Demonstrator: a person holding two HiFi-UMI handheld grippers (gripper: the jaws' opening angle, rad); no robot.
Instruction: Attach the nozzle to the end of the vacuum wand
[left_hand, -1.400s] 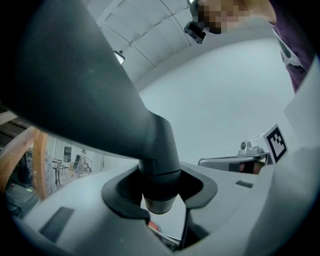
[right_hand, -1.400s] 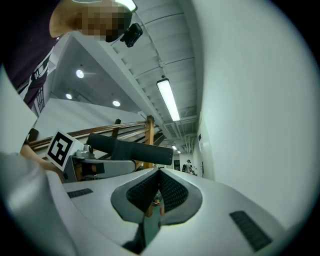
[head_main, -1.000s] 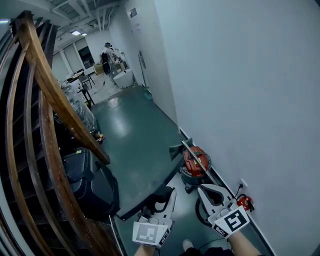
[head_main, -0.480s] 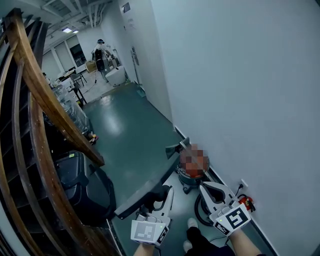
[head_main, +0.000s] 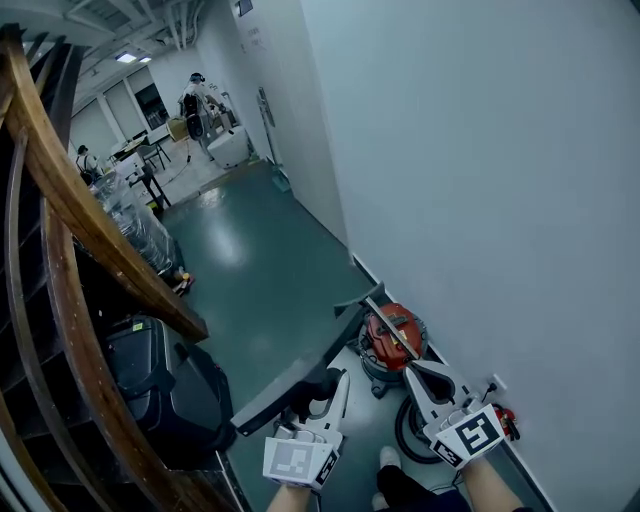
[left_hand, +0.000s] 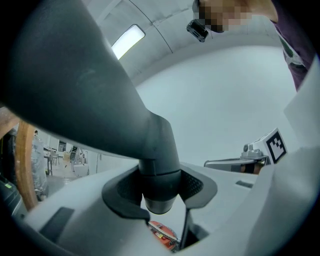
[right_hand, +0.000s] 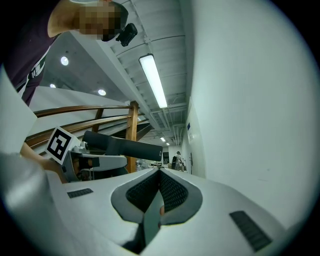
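In the head view my left gripper (head_main: 335, 388) is shut on the round neck of a long dark grey nozzle (head_main: 290, 380), which lies crosswise above the green floor. The left gripper view shows that neck (left_hand: 159, 187) clamped between the pads, the left gripper (left_hand: 160, 192) around it. My right gripper (head_main: 412, 366) is shut on a thin metal wand (head_main: 385, 320) that slants over the red vacuum canister (head_main: 392, 338). A grey strip of the wand (right_hand: 150, 220) sits between the closed pads of the right gripper (right_hand: 160, 175). Nozzle and wand are apart.
A white wall (head_main: 480, 180) runs close on the right, with a socket and red plug (head_main: 506, 420) low down. A black hose (head_main: 410, 432) coils by the vacuum. A wooden stair railing (head_main: 90, 250) and a black bin (head_main: 150, 370) stand on the left. People stand at the corridor's far end (head_main: 195, 105).
Both grippers have moved forward along the wall toward the red vacuum, a little lower. Both grips are unchanged.
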